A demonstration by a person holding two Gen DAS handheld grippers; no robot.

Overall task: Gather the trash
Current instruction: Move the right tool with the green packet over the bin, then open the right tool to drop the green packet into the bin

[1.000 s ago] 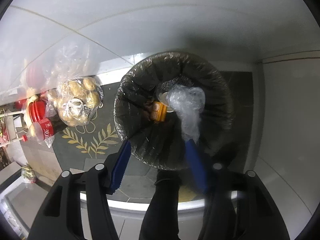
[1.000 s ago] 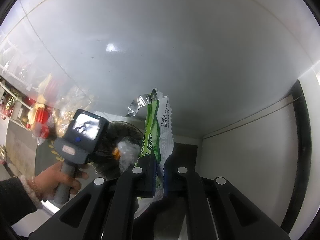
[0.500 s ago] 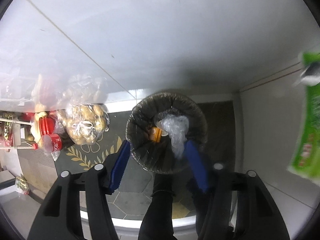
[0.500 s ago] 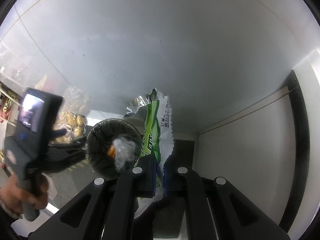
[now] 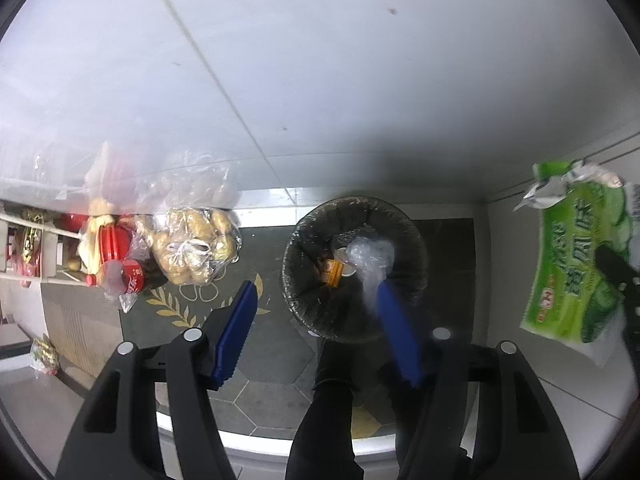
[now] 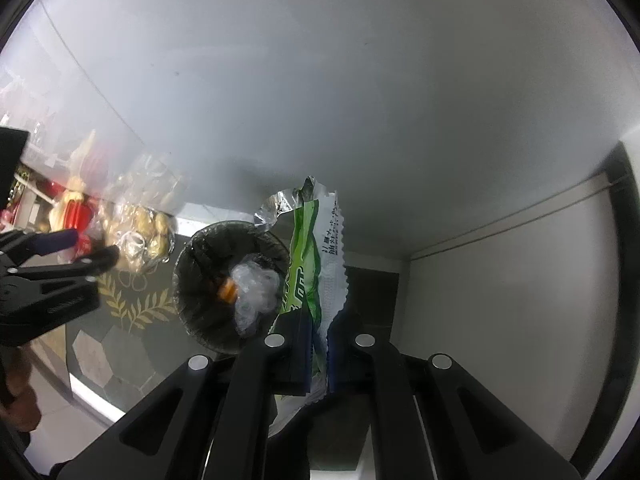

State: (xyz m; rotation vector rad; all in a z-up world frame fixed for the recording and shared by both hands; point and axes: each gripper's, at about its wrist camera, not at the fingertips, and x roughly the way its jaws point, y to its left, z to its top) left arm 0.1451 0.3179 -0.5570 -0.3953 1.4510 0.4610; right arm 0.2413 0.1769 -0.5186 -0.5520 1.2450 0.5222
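A round bin [image 5: 404, 240] lined with a black bag stands on the dark floor by a white wall. Inside lie crumpled clear plastic [image 5: 370, 256] and a small orange pack [image 5: 334, 272]. My left gripper [image 5: 316, 292] hangs high above the bin, pointing down, its blue jaws open and empty. My right gripper [image 6: 318, 316] is shut on a green and white snack wrapper [image 6: 308, 256], whose torn silver top sticks up. In the left wrist view the same wrapper [image 5: 572, 256] shows at the far right, above the floor beside the bin [image 6: 200, 276].
A clear bag of potatoes [image 5: 196, 248] and red cola bottles [image 5: 128, 276] in plastic sit left of the bin. A mat with a gold leaf pattern [image 5: 176, 308] lies there too. White cabinet panels [image 6: 500, 300] stand right of the bin. A hand [image 6: 18, 384] shows at the left edge.
My left gripper rose well above the bin, which now looks smaller, leaving the clear plastic inside. The right gripper with the wrapper sank slightly and came into the left wrist view.
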